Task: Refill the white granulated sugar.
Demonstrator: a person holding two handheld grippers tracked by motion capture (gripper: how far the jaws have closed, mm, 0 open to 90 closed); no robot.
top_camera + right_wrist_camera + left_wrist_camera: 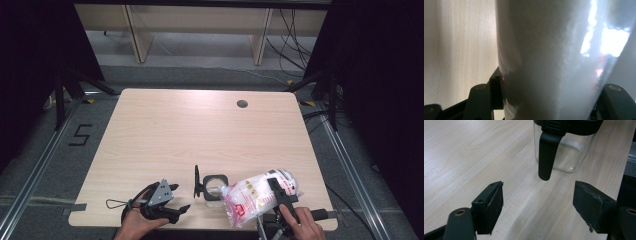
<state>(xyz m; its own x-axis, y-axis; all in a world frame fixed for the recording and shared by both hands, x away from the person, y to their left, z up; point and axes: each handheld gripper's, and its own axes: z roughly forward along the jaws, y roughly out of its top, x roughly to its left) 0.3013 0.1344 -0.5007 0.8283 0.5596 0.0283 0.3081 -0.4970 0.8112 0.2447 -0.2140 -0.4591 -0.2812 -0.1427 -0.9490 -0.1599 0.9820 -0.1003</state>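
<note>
A clear plastic bag of white granules (252, 197) with red print lies tilted near the table's front edge, its corner reaching over a small square glass jar (216, 187). The jar's black lid (196, 182) stands swung open to the left. My right gripper (279, 195) is shut on the bag, and in the right gripper view both pads press into the bag's (549, 57) sides. My left gripper (181, 197) rests low at the front left, open and empty. In the left gripper view the jar (571, 152) and its hanging black latch (546, 157) sit just beyond the spread left gripper (537, 202).
The pale wooden table (200, 130) has a round cable hole (242, 104) at the back right. Dark curtains and stand legs (70, 87) flank the table. A floor mark "5" (80, 135) lies to the left.
</note>
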